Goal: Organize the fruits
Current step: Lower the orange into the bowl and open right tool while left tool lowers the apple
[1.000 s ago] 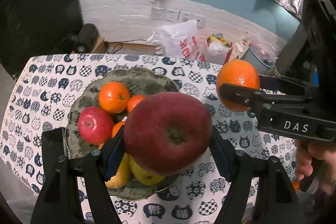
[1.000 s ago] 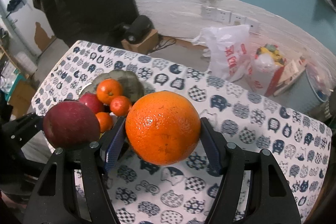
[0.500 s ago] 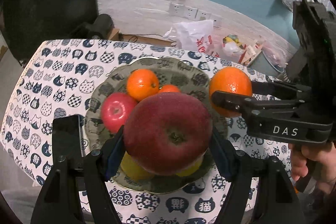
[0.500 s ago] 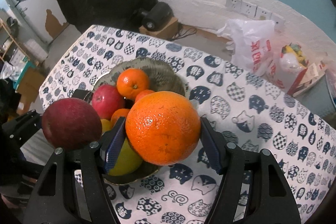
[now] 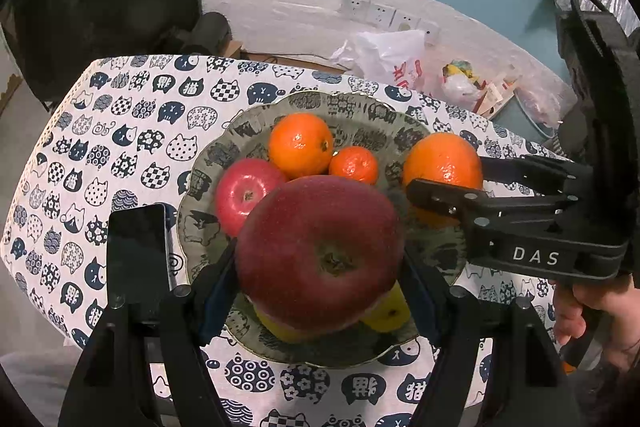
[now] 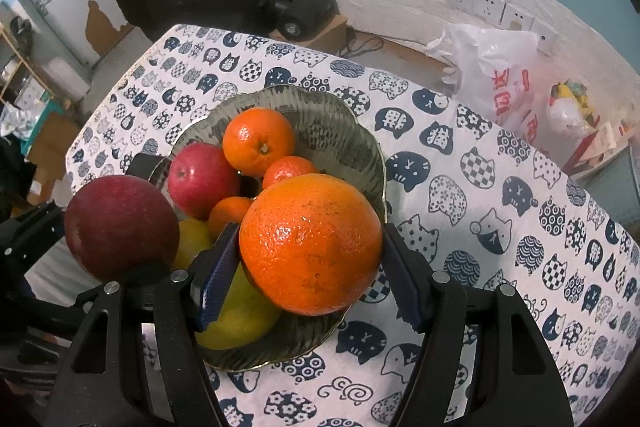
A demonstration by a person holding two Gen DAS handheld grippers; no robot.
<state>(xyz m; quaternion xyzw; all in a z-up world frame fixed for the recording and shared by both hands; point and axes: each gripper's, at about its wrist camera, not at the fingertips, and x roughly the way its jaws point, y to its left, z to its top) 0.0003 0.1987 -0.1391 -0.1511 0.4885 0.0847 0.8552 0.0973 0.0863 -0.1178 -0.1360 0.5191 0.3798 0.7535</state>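
The left gripper (image 5: pixel 320 287) is clamped on one large dark red apple (image 5: pixel 320 251), its blue pads pressing both sides of the fruit, stem end facing the camera. The apple hangs above the near part of the bowl (image 5: pixel 360 115). The right gripper (image 6: pixel 310 279) is clenched in the same way on one large orange (image 6: pixel 310 243), which sits between its two blue-padded fingers above the bowl's near right rim. In the left wrist view the right gripper enters from the right side, with a hand (image 5: pixel 592 315) wrapped around its handle below the letters DAS.

The one patterned bowl holds, as far as can be counted, one smaller bright red apple (image 6: pixel 202 179), three smaller oranges or tangerines: a bigger one (image 6: pixel 258 141) toward the far side, a small one (image 6: pixel 288 169) beside it, and another (image 6: pixel 228 213) lower down, partly hidden. Two yellow-green fruits (image 6: pixel 236 319) lie at the near side, partly covered by the held fruit.

One dark phone (image 5: pixel 136 259) lies flat on the tablecloth, just beside the bowl's left rim. The tablecloth (image 6: pixel 500 207), white with dark cat faces, covers the table; the bowl stands toward its left half, and the right half toward the far right corner is bare cloth.

Beyond the table's far edge, on the floor, stand one white plastic bag (image 6: pixel 496 75) with red print and one dark speaker-like object (image 6: pixel 304 11).
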